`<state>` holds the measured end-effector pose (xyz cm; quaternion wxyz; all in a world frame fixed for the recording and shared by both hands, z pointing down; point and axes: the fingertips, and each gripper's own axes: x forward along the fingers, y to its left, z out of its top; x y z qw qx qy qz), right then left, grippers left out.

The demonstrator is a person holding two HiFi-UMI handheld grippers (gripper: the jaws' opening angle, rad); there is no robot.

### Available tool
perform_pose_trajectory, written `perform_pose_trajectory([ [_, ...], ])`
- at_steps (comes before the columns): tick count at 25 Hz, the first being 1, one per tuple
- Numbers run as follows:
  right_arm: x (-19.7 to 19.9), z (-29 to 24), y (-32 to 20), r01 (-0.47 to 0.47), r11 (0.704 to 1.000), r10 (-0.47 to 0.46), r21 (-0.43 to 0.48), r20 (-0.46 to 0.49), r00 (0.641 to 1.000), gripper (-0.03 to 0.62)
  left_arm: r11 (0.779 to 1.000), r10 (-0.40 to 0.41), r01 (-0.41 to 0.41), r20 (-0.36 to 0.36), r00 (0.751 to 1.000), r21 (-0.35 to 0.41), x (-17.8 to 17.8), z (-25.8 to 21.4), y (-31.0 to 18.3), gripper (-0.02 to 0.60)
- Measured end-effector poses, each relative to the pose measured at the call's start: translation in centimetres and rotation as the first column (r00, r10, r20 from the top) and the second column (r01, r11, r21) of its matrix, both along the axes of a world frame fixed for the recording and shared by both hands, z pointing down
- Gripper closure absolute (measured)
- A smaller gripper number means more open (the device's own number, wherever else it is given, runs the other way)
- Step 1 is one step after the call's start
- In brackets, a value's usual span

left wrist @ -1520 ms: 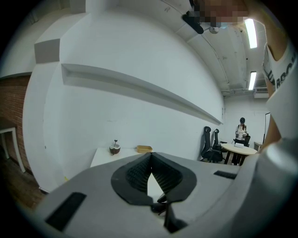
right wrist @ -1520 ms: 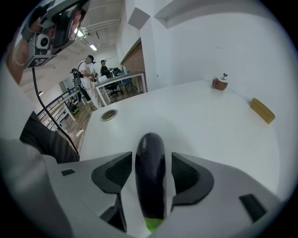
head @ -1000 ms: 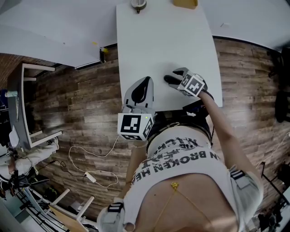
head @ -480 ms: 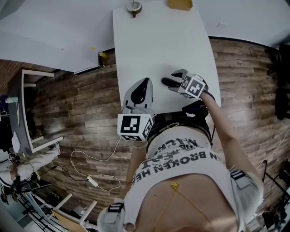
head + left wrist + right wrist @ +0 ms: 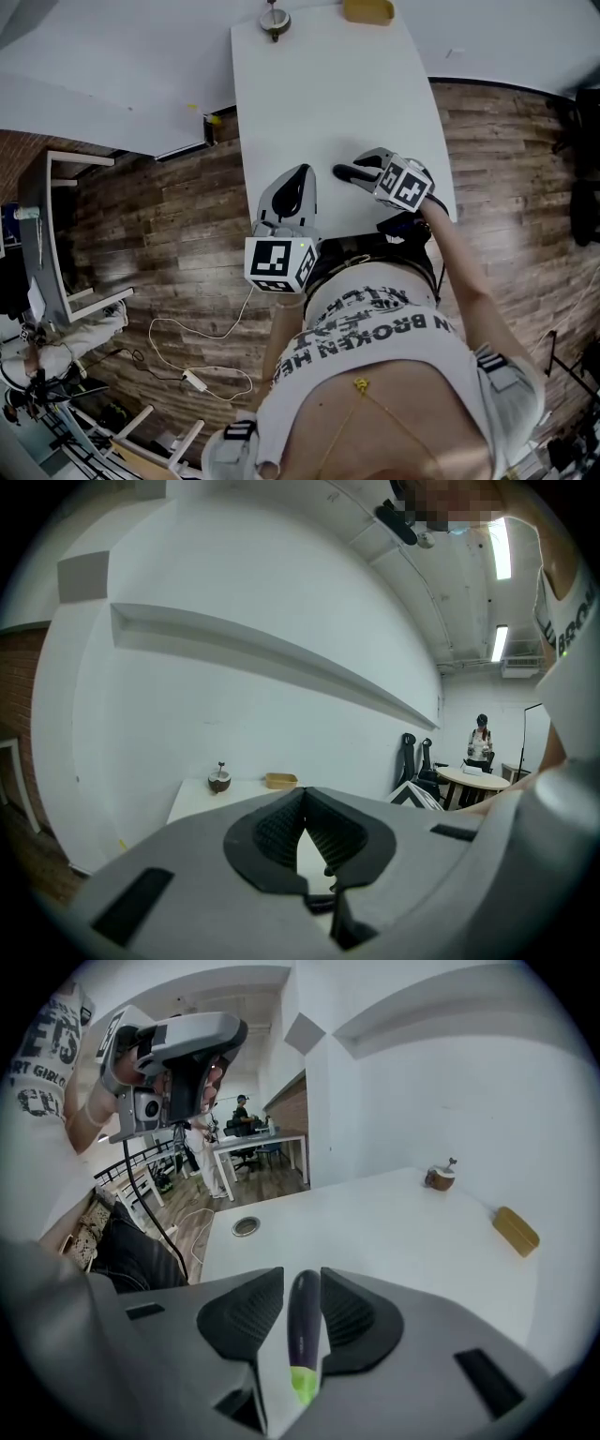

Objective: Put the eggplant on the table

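A slim dark purple eggplant (image 5: 345,173) with a green stem end lies on the white table (image 5: 328,84) near its front edge. In the right gripper view the eggplant (image 5: 303,1321) runs lengthwise through the gap of my right gripper (image 5: 302,1277). The jaws are closing, and a sliver of table still shows beside the left pad. From above, the eggplant's tip pokes out left of the right gripper (image 5: 361,167). My left gripper (image 5: 295,183) hovers at the table's front left, its pads (image 5: 281,832) meeting at the tips with nothing held.
A brown coconut-like bowl (image 5: 274,19) and a yellow block (image 5: 367,11) sit at the table's far end. A round cable hole (image 5: 247,1226) marks the table near its edge. Wooden floor with a white cable (image 5: 202,323) lies to the left.
The right gripper has lifted and drawn back slightly toward the person, leaving more of the eggplant showing. The left gripper has stayed put.
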<state>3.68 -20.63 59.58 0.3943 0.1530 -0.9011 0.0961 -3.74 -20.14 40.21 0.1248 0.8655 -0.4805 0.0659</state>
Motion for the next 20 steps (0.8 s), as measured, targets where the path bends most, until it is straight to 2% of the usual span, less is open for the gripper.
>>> perform_pose_trajectory([
  [6, 0.7, -2.8, -0.1, -0.027, 0.997, 0.024, 0.072, 0.042, 0.999, 0.576, 1.0, 0.018, -0.018, 0.001, 1.0, -0.002, 0.6, 0.1, 0.0, 0.575],
  [11, 0.9, -3.7, 0.6, 0.028, 0.994, -0.035, 0.105, 0.066, 0.997, 0.586, 1.0, 0.023, -0.023, 0.003, 1.0, -0.004, 0.8, 0.2, -0.3, 0.575],
  [16, 1.8, -3.9, 1.0, -0.014, 0.992, 0.002, 0.121, 0.099, 0.995, 0.586, 1.0, 0.026, -0.025, 0.011, 1.0, -0.009, 1.2, 0.6, 0.0, 0.575],
  [20, 2.1, -5.4, 1.2, -0.051, 0.991, 0.029, 0.122, 0.172, 0.985, 0.586, 0.999, 0.03, -0.03, 0.018, 0.999, -0.023, 1.5, 1.0, 0.2, 0.575],
])
